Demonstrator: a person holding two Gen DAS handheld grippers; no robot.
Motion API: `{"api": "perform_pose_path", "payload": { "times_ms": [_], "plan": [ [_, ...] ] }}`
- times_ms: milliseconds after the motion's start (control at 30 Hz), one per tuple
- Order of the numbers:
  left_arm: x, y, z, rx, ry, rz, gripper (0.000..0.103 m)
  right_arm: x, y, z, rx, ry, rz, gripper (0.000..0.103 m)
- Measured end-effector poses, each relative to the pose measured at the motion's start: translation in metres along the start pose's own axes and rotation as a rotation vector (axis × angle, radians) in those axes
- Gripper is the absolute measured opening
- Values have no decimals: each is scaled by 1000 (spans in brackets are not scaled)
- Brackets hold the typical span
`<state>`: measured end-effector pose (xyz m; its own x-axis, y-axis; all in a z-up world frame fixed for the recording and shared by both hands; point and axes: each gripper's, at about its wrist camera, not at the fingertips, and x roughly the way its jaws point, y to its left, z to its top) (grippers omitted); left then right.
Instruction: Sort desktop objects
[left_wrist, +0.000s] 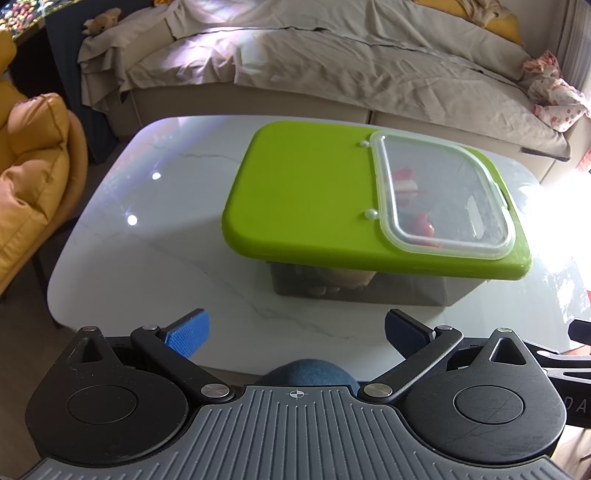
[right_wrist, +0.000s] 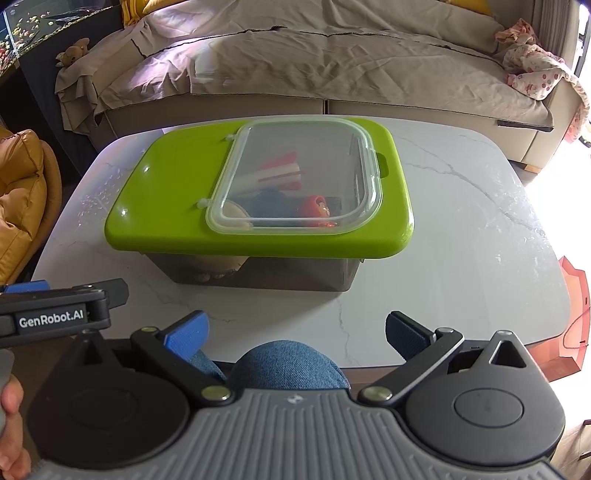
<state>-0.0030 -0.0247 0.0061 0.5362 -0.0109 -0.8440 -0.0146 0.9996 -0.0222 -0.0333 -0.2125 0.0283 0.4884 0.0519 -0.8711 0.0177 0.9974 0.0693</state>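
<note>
A storage box with a green lid (left_wrist: 306, 192) (right_wrist: 173, 206) stands on the white marble table (left_wrist: 147, 221) (right_wrist: 461, 240). Its clear hinged flap (left_wrist: 443, 192) (right_wrist: 295, 177) lies shut. Through it I see a red and white item (right_wrist: 280, 171), a red toy (right_wrist: 316, 210) and a tan round thing (right_wrist: 232, 216) inside. My left gripper (left_wrist: 297, 334) is open and empty, held above the near table edge, short of the box. My right gripper (right_wrist: 297, 332) is open and empty, also short of the box. The left gripper's body (right_wrist: 55, 310) shows at left in the right wrist view.
A sofa with a beige cover (left_wrist: 314, 62) (right_wrist: 332, 62) runs behind the table. A yellow leather chair (left_wrist: 33, 177) (right_wrist: 22, 206) stands at the left. My knee in blue jeans (right_wrist: 288, 365) is under the near edge. An orange bag (right_wrist: 572, 314) sits at the right.
</note>
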Motion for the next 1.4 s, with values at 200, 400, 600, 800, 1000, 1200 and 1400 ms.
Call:
{"api": "perform_pose_path", "payload": {
  "times_ms": [200, 400, 600, 800, 1000, 1200, 1400],
  "plan": [
    [0, 0, 0, 3, 0, 0, 103, -2, 1, -1, 2, 1, -1, 103],
    [0, -1, -1, 3, 1, 0, 103, -1, 0, 0, 5, 1, 0, 103],
    [1, -2, -1, 4, 4, 1, 103, 0, 1, -1, 5, 3, 2, 103],
    [3, -2, -1, 6, 9, 2, 103, 1, -1, -2, 6, 3, 2, 103],
    [3, -1, -2, 6, 10, 2, 103, 2, -2, -2, 7, 4, 1, 103],
    [2, -1, -3, 5, 8, 3, 103, 2, -2, -1, 5, 5, 2, 103],
    [3, -1, -3, 7, 7, 2, 103, 2, -3, -1, 4, 4, 2, 103]
  ]
}}
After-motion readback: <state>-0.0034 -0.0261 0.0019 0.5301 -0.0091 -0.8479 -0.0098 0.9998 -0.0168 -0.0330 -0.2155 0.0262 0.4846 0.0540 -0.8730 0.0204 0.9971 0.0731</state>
